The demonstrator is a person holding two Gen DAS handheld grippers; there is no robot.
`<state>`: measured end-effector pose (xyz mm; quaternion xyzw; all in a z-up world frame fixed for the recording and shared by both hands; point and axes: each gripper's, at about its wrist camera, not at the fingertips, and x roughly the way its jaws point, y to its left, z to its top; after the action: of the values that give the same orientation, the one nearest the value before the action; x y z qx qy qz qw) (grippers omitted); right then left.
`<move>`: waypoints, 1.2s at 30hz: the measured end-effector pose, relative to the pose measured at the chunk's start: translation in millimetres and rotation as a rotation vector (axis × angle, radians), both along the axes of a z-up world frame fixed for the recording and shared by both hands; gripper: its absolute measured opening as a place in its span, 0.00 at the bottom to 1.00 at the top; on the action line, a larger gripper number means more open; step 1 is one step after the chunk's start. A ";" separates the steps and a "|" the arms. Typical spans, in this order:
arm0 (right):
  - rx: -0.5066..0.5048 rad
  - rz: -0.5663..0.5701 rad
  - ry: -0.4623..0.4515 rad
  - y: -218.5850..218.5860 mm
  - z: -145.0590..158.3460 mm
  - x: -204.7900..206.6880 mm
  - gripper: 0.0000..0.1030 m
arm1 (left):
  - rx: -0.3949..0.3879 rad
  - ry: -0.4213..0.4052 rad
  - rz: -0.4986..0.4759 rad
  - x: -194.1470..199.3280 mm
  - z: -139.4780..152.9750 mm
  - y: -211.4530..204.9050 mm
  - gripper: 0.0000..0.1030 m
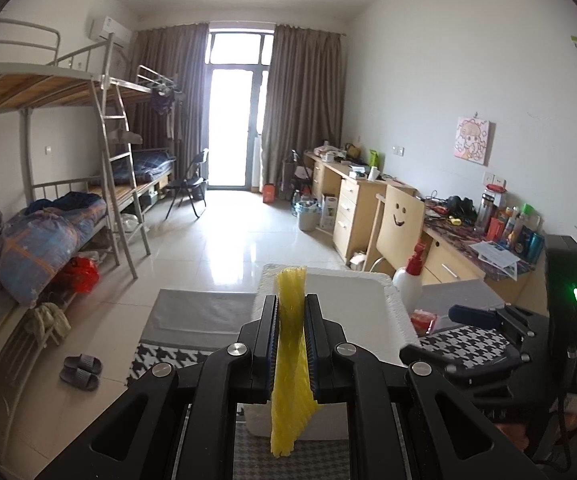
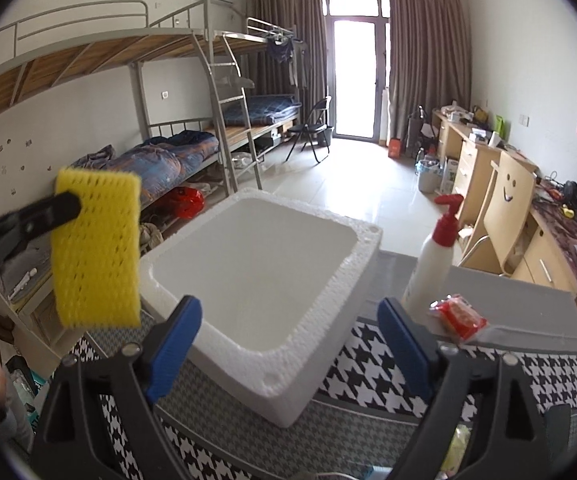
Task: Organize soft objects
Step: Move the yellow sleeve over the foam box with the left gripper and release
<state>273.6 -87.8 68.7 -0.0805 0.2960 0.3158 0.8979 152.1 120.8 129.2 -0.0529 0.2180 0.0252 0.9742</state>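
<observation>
While the left gripper (image 1: pixel 291 344) pinches a yellow foam net sleeve (image 1: pixel 290 360) flat between its pads and holds it in the air at the near left side of the box, the right gripper (image 2: pixel 288 344) hangs with its blue-padded fingers (image 2: pixel 174 344) spread wide and nothing between them. Just beyond, a white polystyrene box (image 2: pixel 362 264) sits on the houndstooth-covered table (image 2: pixel 380 380), its hollow bare. To its right stand a white pump bottle with a red top (image 2: pixel 434 256) and a small red packet (image 2: pixel 458 316). Farther off, tiled floor (image 2: pixel 352 176) lies open.

Right gripper (image 2: pixel 288 344) jaws wide apart over white foam box (image 2: pixel 256 264), yellow foam net (image 2: pixel 96 248) clamped — left gripper (image 2: pixel 68 206).
</observation>
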 end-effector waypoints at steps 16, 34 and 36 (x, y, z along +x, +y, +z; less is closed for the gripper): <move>0.015 -0.023 0.003 -27.3 -9.6 -7.1 0.89 | -0.043 0.048 -0.046 41.4 13.7 2.4 0.11; 0.030 -0.041 0.023 -48.8 -18.0 -9.8 0.89 | -0.035 0.187 -0.077 91.1 -5.2 -6.2 0.10; 0.032 -0.044 0.028 -50.7 -18.7 -9.4 0.89 | -0.037 0.209 -0.079 98.2 -9.9 -8.5 0.10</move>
<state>264.2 -138.5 50.0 -0.0552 0.3051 0.3020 0.9015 250.3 112.3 119.3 -0.0595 0.3208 -0.0121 0.9452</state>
